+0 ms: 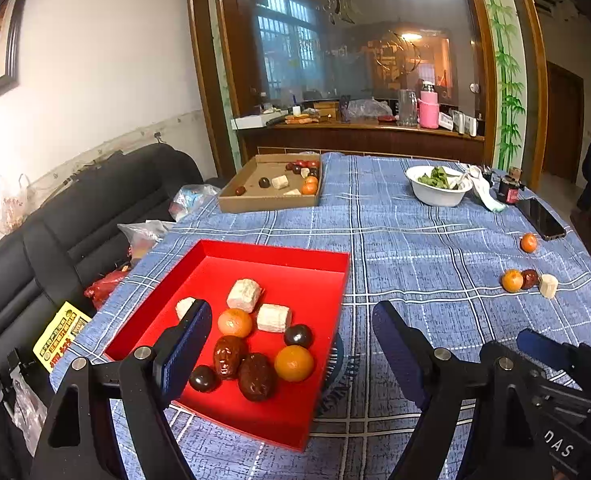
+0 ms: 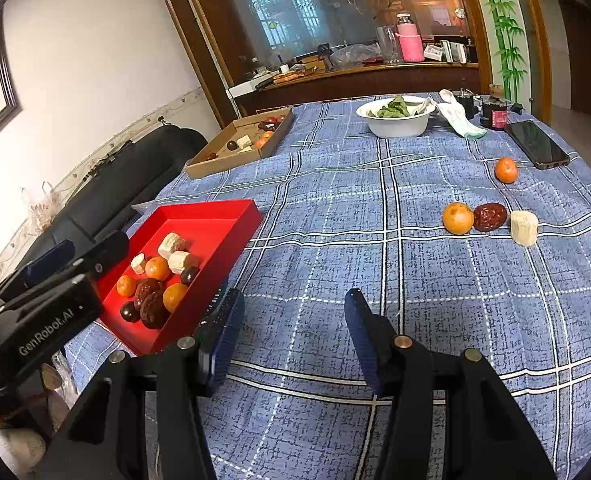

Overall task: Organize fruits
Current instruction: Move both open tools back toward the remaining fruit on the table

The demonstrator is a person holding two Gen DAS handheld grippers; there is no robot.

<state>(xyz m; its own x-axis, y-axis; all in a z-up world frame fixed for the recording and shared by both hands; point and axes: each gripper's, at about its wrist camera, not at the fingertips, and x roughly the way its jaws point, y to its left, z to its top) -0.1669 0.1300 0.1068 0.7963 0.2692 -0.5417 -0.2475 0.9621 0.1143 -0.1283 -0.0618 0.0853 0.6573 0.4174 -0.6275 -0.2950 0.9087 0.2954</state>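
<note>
Two trays (image 1: 215, 256) (image 1: 231, 200), one bowl (image 1: 435, 196), one phone (image 1: 543, 220).

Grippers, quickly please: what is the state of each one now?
Left gripper: jaws open, holding nothing, above the red tray.
Right gripper: jaws open, empty, over the tablecloth.

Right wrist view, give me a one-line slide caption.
Open right claw over the blue checked tablecloth, red tray of fruit at left, four loose pieces ahead.

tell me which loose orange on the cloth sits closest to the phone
The lone orange, just beside the phone; the other orange touches a red date.
</note>
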